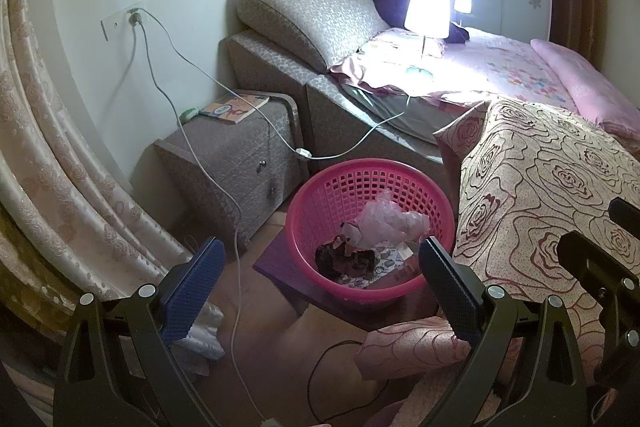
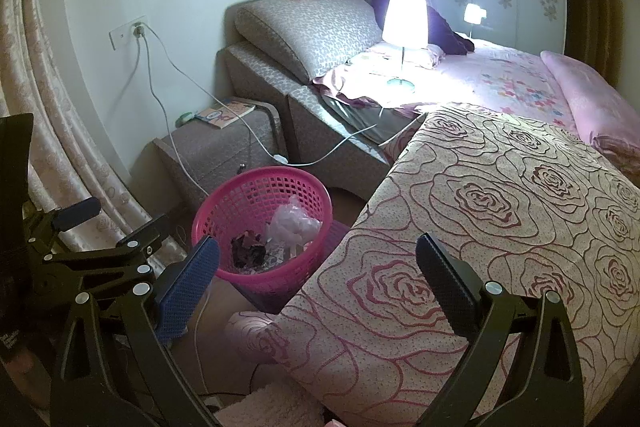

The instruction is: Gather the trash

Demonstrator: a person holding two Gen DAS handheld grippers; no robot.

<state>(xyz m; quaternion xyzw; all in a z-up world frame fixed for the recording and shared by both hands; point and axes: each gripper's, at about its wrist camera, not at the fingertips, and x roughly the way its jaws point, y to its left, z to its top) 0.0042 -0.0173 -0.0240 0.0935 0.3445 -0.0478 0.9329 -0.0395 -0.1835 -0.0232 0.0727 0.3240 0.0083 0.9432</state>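
Fingers spread wide and empty on both grippers, above the pink basket at the foot of the bed.

Left gripper (image 1: 320, 263) hangs over the basket (image 1: 320, 183), lower centre of its view, holding nothing; the right gripper (image 2: 318, 259) is just as wide and empty, over the rose-patterned bedspread (image 2: 500, 211). Trash already sits in the basket: a crumpled plastic bag (image 1: 386, 219) and dark scraps (image 1: 344, 257). A white cable (image 1: 236, 227) trails down from the wall socket past the basket's left side; I judge a low reach could snag it and pull the lit lamp (image 1: 426, 11) off the bed. Bumping the light basket might tip it.
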